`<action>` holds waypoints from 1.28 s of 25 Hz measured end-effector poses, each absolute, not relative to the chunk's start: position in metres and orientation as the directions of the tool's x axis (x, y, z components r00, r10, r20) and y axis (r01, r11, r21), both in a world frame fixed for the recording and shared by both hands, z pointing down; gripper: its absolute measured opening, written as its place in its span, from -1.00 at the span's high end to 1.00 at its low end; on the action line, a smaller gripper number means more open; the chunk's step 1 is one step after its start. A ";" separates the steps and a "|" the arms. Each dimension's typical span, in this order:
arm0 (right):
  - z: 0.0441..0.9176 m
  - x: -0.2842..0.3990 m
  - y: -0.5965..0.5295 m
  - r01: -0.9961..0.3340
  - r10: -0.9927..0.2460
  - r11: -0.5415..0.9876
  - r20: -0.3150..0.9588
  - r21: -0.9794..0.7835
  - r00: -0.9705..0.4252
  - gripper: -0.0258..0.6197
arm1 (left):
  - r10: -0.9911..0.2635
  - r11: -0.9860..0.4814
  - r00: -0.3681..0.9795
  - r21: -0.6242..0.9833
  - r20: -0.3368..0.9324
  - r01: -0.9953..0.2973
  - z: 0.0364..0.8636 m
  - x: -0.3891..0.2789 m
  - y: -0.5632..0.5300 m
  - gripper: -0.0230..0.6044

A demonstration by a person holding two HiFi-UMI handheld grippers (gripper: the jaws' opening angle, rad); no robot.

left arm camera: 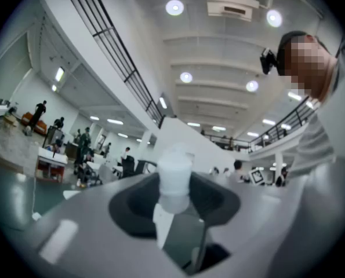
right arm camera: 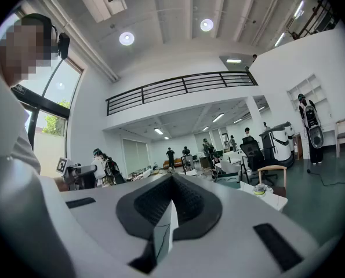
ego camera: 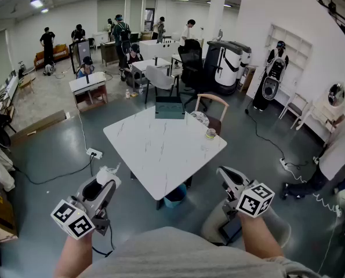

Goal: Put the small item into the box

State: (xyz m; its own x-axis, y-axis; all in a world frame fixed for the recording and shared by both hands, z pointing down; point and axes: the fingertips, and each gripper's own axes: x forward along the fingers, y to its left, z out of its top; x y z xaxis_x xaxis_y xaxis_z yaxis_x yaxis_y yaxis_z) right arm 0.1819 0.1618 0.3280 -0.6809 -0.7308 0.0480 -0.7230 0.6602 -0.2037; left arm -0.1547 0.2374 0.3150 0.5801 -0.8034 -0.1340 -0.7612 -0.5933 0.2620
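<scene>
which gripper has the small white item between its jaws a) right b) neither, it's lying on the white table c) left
c: the small white bottle-shaped item stands clamped between the jaws of the left gripper, while the right gripper is shut with nothing in it.

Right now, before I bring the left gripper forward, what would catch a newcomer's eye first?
The white marbled table stands mid-floor, straight ahead of both grippers, with a dark box at its far edge and a small jar near its right corner. Closer in, a small white bottle-shaped item is pinched by the left gripper, short of the table; the right gripper is shut and empty.
</scene>
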 end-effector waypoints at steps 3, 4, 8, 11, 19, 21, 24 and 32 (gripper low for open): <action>0.328 0.185 0.156 -0.726 -0.734 0.658 0.045 -0.200 -0.678 0.91 | -0.803 -0.594 0.581 0.261 -0.133 -0.761 0.316 -0.152 0.232 0.41; 0.328 0.186 0.156 -0.726 -0.734 0.658 0.044 -0.200 -0.677 0.91 | -0.803 -0.594 0.581 0.261 -0.134 -0.761 0.316 -0.152 0.232 0.41; 0.327 0.186 0.158 -0.724 -0.733 0.659 0.040 -0.204 -0.679 0.91 | -0.803 -0.594 0.580 0.264 -0.135 -0.760 0.316 -0.151 0.233 0.41; 0.327 0.187 0.158 -0.722 -0.732 0.661 0.036 -0.206 -0.680 0.91 | -0.802 -0.595 0.583 0.267 -0.132 -0.758 0.316 -0.148 0.232 0.41; 0.324 0.203 0.153 -0.727 -0.739 0.655 0.028 -0.208 -0.673 0.91 | -0.793 -0.608 0.595 0.254 -0.135 -0.752 0.311 -0.132 0.225 0.41; 0.323 0.204 0.151 -0.724 -0.737 0.655 0.027 -0.216 -0.675 0.91 | -0.791 -0.609 0.596 0.255 -0.136 -0.751 0.311 -0.129 0.224 0.41; 0.324 0.207 0.149 -0.718 -0.734 0.657 0.022 -0.230 -0.678 0.91 | -0.791 -0.610 0.597 0.256 -0.134 -0.750 0.312 -0.125 0.222 0.41; 0.312 0.219 0.148 -0.715 -0.730 0.668 0.000 -0.207 -0.683 0.91 | -0.796 -0.604 0.590 0.259 -0.137 -0.754 0.309 -0.111 0.224 0.41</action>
